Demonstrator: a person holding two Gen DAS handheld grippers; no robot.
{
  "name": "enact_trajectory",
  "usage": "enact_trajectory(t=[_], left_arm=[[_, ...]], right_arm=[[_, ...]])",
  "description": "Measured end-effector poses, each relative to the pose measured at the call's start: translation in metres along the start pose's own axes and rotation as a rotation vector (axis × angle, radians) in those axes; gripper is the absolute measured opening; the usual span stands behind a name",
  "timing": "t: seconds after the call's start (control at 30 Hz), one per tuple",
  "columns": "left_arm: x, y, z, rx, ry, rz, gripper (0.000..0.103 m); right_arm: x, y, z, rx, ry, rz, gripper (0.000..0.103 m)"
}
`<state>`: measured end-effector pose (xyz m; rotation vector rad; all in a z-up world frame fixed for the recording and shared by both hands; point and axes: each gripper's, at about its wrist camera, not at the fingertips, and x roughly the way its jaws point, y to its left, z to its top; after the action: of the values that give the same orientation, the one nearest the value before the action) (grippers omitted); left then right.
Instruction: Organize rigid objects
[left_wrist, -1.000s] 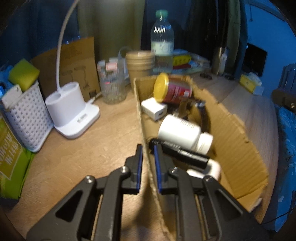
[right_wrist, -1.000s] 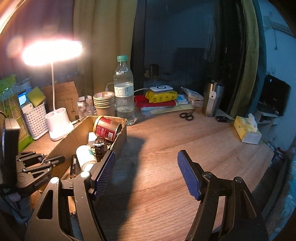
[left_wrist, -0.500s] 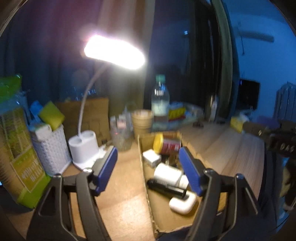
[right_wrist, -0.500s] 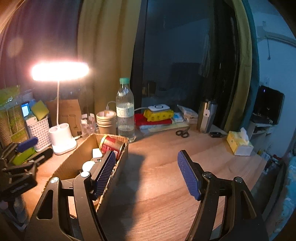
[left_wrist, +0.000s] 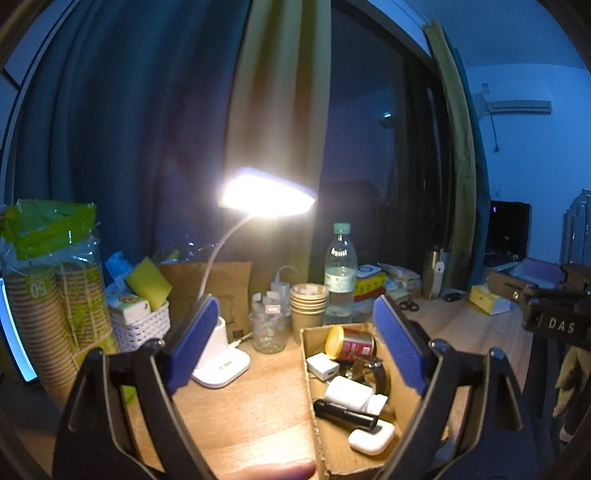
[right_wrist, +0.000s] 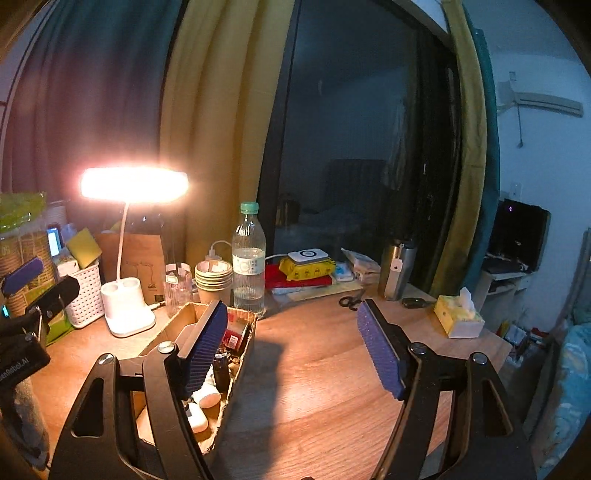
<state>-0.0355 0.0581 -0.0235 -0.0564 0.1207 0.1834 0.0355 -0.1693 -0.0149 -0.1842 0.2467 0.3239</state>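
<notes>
The cardboard box (left_wrist: 308, 354) sat on the wooden desk (right_wrist: 332, 369), just right of the white lamp base (left_wrist: 221, 365), and it already looked well filled: a red can (left_wrist: 352, 343) at its far end, a white charger cube (left_wrist: 322, 365), a white bottle (left_wrist: 349, 393), a black pen-like stick (left_wrist: 345, 409) and a white earbud case (left_wrist: 371, 437) at the near end. The left gripper (left_wrist: 295, 343) had just been opening and stood wide with nothing between its pads. The right gripper (right_wrist: 291, 343) also hung wide and empty, over bare desk right of the box. I judged the sorting nearly or fully done; the scissors (right_wrist: 351, 300) and a small dark item (right_wrist: 413, 302) at the far side might remain.
</notes>
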Motion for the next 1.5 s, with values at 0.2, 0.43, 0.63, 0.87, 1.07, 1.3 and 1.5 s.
enact_trajectory(t=[0.2,0.43,0.63,0.87,1.07,1.3,1.5], left_arm=[[0.004,-0.001,-0.003,0.009,0.016,0.006,0.088],[0.003,-0.004,-0.004,0.015,0.011,0.001,0.088],[0.001,-0.005,-0.004,0.019,0.003,-0.004,0.088],[0.001,-0.005,-0.003,0.022,0.0,-0.004,0.088],[0.0,-0.006,-0.004,0.024,-0.004,-0.006,0.088],[0.0,-0.006,-0.004,0.025,-0.004,-0.008,0.088],[0.0,-0.006,-0.004,0.023,-0.003,-0.007,0.088]], right_arm=[[0.005,0.001,-0.003,0.012,0.013,0.013,0.076],[0.009,0.0,-0.006,0.018,0.026,0.017,0.076],[0.01,0.001,-0.008,0.016,0.028,0.018,0.076],[0.011,0.001,-0.009,0.014,0.03,0.017,0.076],[0.013,0.003,-0.01,0.018,0.036,0.018,0.076],[0.013,0.003,-0.01,0.019,0.038,0.018,0.076],[0.014,0.003,-0.011,0.022,0.04,0.015,0.076]])
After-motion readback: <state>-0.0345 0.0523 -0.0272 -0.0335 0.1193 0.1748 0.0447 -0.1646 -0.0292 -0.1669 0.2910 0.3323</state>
